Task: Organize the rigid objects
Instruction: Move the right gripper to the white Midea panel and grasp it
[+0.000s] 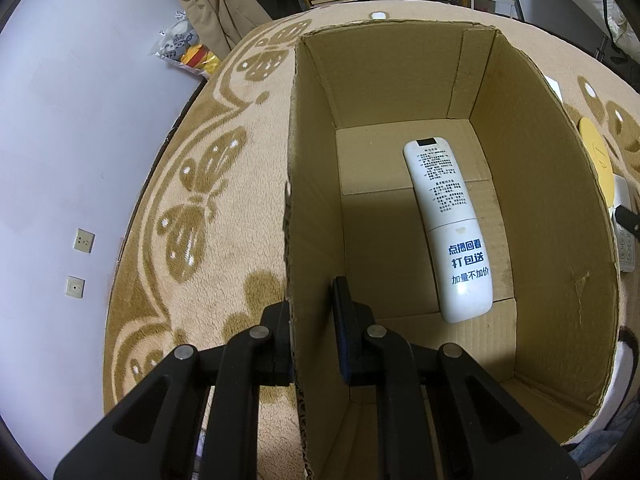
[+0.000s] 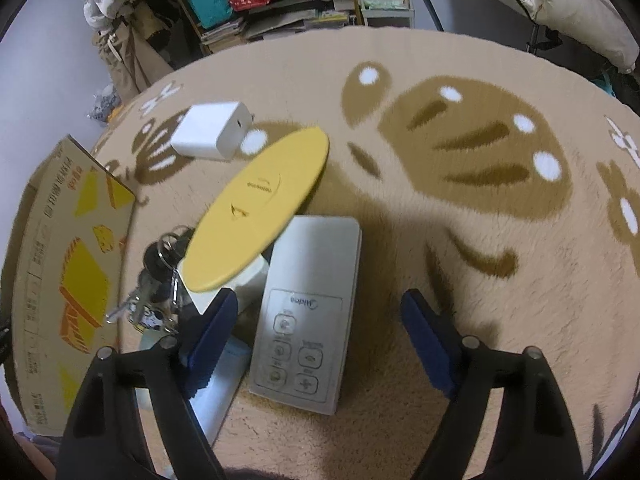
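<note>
An open cardboard box (image 1: 532, 184) stands on the blanket with a long white remote (image 1: 448, 232) lying face down on its floor. My left gripper (image 1: 310, 316) straddles the box's left wall, jaws narrow: the outer finger touches the wall and a small gap shows by the inner finger (image 1: 344, 320). My right gripper (image 2: 318, 300) is open just above a white Midea remote (image 2: 308, 320), one finger on each side of it. Beside that remote lie a yellow disc (image 2: 260, 208), a white charger (image 2: 212, 130), a key bunch (image 2: 160, 280) and a white block (image 2: 244, 284) under the disc.
The beige blanket (image 2: 440, 280) with brown butterfly prints covers the surface. The box's printed outer side (image 2: 60, 260) stands left of the loose items. A pale blue flat thing (image 2: 216, 384) lies under my right gripper's left finger. Cluttered shelves (image 2: 280, 8) and a wall lie beyond.
</note>
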A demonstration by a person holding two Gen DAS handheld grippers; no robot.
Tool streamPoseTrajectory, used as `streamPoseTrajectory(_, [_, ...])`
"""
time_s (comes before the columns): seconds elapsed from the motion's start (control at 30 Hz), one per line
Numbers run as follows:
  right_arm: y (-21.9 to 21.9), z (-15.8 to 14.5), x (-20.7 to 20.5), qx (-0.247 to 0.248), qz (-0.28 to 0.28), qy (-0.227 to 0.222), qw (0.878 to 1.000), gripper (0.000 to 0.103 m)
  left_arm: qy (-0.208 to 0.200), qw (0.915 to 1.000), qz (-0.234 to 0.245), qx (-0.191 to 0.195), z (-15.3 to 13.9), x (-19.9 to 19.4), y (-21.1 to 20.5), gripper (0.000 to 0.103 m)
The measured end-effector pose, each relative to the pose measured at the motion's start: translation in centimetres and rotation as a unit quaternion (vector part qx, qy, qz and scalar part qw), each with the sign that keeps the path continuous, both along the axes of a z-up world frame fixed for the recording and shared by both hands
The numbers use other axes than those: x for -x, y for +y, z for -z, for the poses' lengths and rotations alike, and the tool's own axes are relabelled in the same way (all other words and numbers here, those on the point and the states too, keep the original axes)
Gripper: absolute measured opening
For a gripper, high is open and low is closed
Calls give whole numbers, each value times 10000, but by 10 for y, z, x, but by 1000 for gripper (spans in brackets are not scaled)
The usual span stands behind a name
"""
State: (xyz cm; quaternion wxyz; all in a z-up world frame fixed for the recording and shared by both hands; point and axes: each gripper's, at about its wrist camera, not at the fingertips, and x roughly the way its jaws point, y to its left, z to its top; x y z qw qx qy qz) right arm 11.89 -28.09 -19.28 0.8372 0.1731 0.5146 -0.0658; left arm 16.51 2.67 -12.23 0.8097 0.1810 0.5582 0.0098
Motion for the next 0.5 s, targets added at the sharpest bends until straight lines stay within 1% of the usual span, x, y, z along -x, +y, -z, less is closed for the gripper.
streamPoseTrajectory(0.17, [9, 4, -1, 296, -47, 60, 9995, 86, 1, 10000, 1, -2, 0, 0, 0, 14])
streamPoseTrajectory(0.27, [11, 5, -1, 466, 30, 148, 9988, 76, 2, 10000, 3, -10, 0, 0, 0, 14])
streamPoseTrajectory(0.33, [11, 4, 1, 484, 96, 130, 9987, 75, 10, 10000, 3, -2, 0, 0, 1, 14])
streamPoseTrajectory(0.43, [12, 3, 4, 634, 201, 144, 9977, 66, 33, 10000, -36, 53, 1, 0, 3, 14])
streamPoseTrajectory(0.47, [13, 3, 4, 708, 237, 161, 9971, 58, 35, 10000, -36, 58, 1, 0, 4, 14])
streamPoseTrajectory(0.5, [12, 3, 6, 822, 281, 192, 9960, 53, 33, 10000, -36, 55, 1, 0, 4, 14])
